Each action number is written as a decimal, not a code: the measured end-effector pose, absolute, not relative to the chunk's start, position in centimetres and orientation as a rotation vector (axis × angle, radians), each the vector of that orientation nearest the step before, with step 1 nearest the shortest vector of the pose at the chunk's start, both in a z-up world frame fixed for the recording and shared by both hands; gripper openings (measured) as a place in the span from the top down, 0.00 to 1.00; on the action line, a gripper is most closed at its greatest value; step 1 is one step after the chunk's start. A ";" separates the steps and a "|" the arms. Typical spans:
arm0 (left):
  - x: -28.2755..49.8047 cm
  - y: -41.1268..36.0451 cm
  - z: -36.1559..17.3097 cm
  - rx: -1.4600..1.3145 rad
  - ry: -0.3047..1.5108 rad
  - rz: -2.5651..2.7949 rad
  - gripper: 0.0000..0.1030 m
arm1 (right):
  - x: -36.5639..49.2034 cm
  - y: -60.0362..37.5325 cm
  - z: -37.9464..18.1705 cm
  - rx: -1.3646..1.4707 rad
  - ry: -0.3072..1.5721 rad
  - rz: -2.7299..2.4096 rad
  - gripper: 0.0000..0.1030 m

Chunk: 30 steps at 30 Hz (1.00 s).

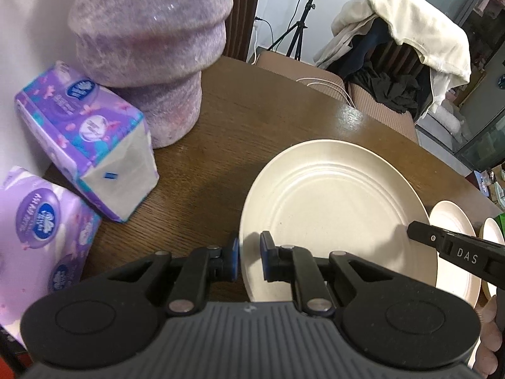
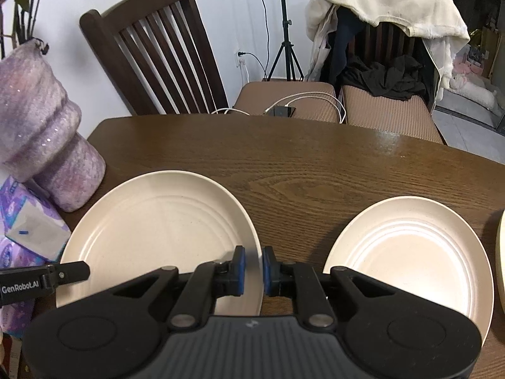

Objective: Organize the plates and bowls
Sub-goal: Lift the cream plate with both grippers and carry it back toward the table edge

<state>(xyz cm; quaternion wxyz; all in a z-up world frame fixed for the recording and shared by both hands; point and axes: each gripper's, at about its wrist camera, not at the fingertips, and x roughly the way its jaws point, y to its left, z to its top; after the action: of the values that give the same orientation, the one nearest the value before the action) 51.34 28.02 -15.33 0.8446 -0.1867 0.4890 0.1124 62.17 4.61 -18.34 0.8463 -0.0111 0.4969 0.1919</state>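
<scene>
A large cream plate (image 1: 337, 214) lies on the brown wooden table (image 1: 252, 120). My left gripper (image 1: 250, 257) straddles its left rim, one blue pad on each side, with a small gap. The same plate shows in the right wrist view (image 2: 157, 230), where my right gripper (image 2: 252, 267) straddles its right rim in the same way. A smaller cream plate (image 2: 410, 252) lies to the right, also in the left wrist view (image 1: 451, 221). The edge of a third cream dish (image 2: 500, 252) shows at far right.
A purple fuzzy vase cover (image 1: 151, 41) and two purple tissue packs (image 1: 85, 139) stand at the table's left. Dark wooden chairs (image 2: 151, 50) stand beyond the far edge, one draped with clothes (image 2: 388, 9). A phone and cable (image 2: 284, 110) lie on a seat.
</scene>
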 end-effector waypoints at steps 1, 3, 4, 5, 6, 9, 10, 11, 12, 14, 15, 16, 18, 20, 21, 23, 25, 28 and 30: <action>51.1 28.1 -15.0 -0.391 1.029 0.238 0.87 | 62.0 4.6 -18.1 -0.018 1.047 0.405 0.90; 50.7 28.0 -14.3 -0.386 1.022 0.237 0.87 | 61.6 4.5 -17.6 -0.009 1.047 0.406 0.90; 50.5 28.0 -14.0 -0.385 1.017 0.238 0.87 | 61.4 4.5 -17.4 -0.008 1.044 0.407 0.90; 50.2 28.0 -13.6 -0.382 1.012 0.238 0.87 | 61.2 4.5 -17.1 -0.007 1.041 0.409 0.90; 50.0 27.9 -13.2 -0.379 1.006 0.240 0.87 | 61.0 4.4 -16.8 -0.006 1.037 0.411 0.90; 49.3 27.7 -12.2 -0.372 0.995 0.243 0.87 | 60.5 4.3 -15.7 -0.001 1.023 0.417 0.90; 49.0 27.7 -11.9 -0.369 0.991 0.244 0.87 | 60.2 4.3 -15.4 0.001 1.019 0.418 0.90; 48.8 27.7 -11.6 -0.366 0.987 0.245 0.87 | 59.9 4.2 -15.2 0.004 1.016 0.419 0.90; 48.6 27.7 -11.3 -0.364 0.984 0.246 0.87 | 59.7 4.1 -14.9 0.006 1.013 0.420 0.90; 48.1 27.6 -10.6 -0.358 0.975 0.248 0.87 | 59.2 4.1 -14.3 0.007 1.005 0.425 0.90; 47.8 27.5 -10.4 -0.352 0.970 0.246 0.87 | 59.0 4.1 -14.0 0.008 1.002 0.427 0.90; 47.6 27.5 -10.1 -0.347 0.965 0.246 0.87 | 58.8 4.1 -13.7 0.010 1.000 0.430 0.90; 47.0 27.4 -9.6 -0.344 0.960 0.249 0.87 | 58.3 4.1 -13.2 0.012 0.994 0.433 0.90; 46.5 27.3 -9.0 -0.341 0.955 0.253 0.87 | 57.9 3.9 -12.7 0.017 0.991 0.439 0.90; 46.3 27.2 -8.8 -0.338 0.952 0.255 0.87 | 57.6 3.9 -12.5 0.018 0.989 0.442 0.90; 45.8 26.9 -8.3 -0.331 0.947 0.258 0.87 | 57.2 3.8 -12.1 0.019 0.985 0.448 0.90; 45.2 26.6 -7.9 -0.327 0.941 0.260 0.87 | 56.7 3.6 -11.7 0.019 0.981 0.452 0.90; 44.4 26.1 -7.2 -0.324 0.934 0.264 0.87 | 56.0 3.2 -11.0 0.024 0.974 0.457 0.90; 43.8 25.6 -6.6 -0.316 0.929 0.264 0.87 | 55.4 2.8 -10.6 0.025 0.968 0.460 0.90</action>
<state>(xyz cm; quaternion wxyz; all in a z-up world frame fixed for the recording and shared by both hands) 43.85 25.60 -6.59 0.8738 -0.1511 0.4446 0.1264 55.43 2.84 -10.63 0.8597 0.0117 0.4613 0.2190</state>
